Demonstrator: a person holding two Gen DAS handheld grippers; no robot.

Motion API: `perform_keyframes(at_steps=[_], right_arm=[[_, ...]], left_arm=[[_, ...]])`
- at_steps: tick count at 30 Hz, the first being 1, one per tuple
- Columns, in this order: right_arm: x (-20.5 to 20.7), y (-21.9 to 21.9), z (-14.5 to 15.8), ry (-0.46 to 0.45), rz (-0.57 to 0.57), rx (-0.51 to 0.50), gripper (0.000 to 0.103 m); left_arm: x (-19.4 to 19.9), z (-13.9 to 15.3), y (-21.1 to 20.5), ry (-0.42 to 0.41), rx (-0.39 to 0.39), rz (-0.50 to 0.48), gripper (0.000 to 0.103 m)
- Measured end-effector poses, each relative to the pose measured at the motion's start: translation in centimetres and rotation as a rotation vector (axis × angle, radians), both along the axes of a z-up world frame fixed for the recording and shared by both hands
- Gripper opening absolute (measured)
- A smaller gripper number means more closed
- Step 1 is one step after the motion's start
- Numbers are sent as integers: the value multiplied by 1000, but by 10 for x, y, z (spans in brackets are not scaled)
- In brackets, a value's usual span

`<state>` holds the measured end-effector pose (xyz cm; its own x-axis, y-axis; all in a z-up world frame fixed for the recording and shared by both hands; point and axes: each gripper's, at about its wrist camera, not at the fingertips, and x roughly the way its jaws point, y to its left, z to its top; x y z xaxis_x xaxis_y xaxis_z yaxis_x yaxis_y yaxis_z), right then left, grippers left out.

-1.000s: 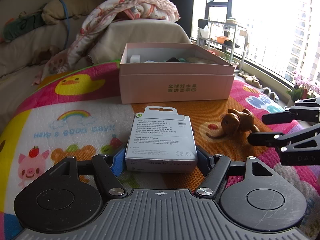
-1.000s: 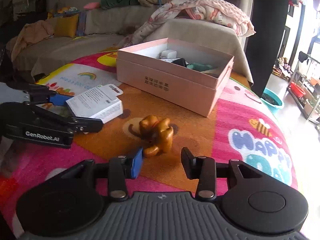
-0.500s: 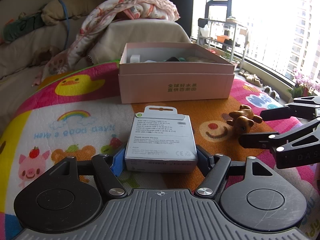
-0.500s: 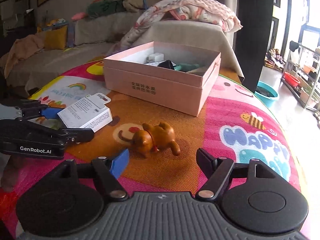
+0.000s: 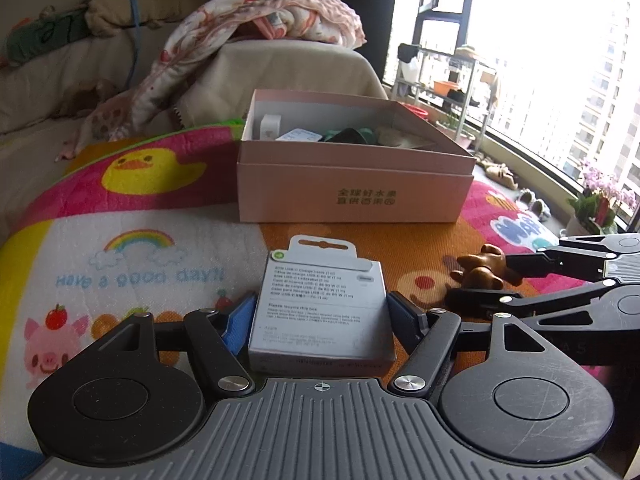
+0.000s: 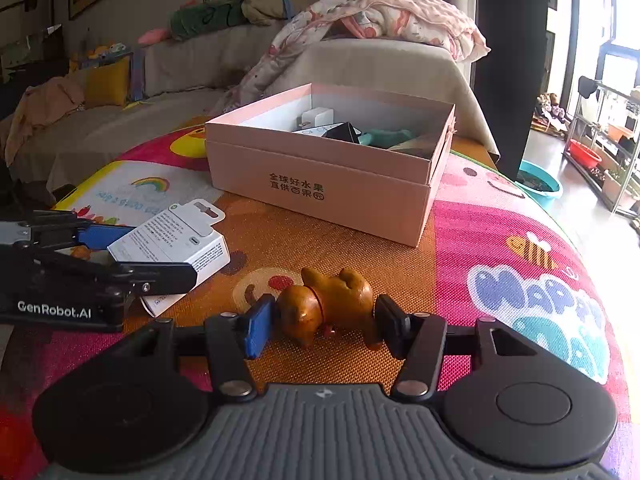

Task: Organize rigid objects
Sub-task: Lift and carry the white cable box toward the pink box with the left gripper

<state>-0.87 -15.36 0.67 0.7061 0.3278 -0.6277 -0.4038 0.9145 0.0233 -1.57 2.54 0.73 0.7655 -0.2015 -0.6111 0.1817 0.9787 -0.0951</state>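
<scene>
A white cable box (image 5: 320, 300) with a hang tab lies on the play mat, and my left gripper (image 5: 322, 308) is shut on its two sides. From the right wrist view the same box (image 6: 176, 236) sits between the left gripper's (image 6: 164, 254) blue and black fingers. A brown wooden dog (image 6: 332, 300) rests on the mat, lengthwise between the jaws of my right gripper (image 6: 324, 324). Those jaws are closing, with both pads touching the dog's head and rear. In the left wrist view the dog (image 5: 480, 272) shows between the right gripper's (image 5: 478, 280) fingers.
An open pink cardboard box (image 6: 320, 184) stands behind on the mat, holding a white charger (image 6: 316, 118), a black item and a teal item. A sofa with a draped blanket (image 5: 256, 20) lies beyond. A metal rack and a blue basin (image 6: 540, 186) stand at the right.
The right jaws opened wide and left the dog lying on the mat, then moved up and closed around it again. The left gripper and the white box stayed put.
</scene>
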Motion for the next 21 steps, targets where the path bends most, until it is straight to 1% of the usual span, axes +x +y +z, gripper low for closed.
perform_keyframes(at_steps=[3, 7, 17, 19, 21], right_arm=[[0, 0, 0, 1, -1, 4, 56], [-1, -1, 0, 1, -3, 10, 56], [-1, -1, 1, -1, -4, 5, 55], [-3, -2, 2, -3, -21, -9, 55], [-10, -4, 3, 4, -18, -19, 55]], left_arm=[[7, -2, -4, 20, 27, -8, 76], [4, -4, -10, 4, 74, -13, 75], [0, -4, -10, -1, 88, -22, 74], [-7, -2, -10, 4, 86, -48, 74], [-19, -1, -9, 9, 78, -105, 74]])
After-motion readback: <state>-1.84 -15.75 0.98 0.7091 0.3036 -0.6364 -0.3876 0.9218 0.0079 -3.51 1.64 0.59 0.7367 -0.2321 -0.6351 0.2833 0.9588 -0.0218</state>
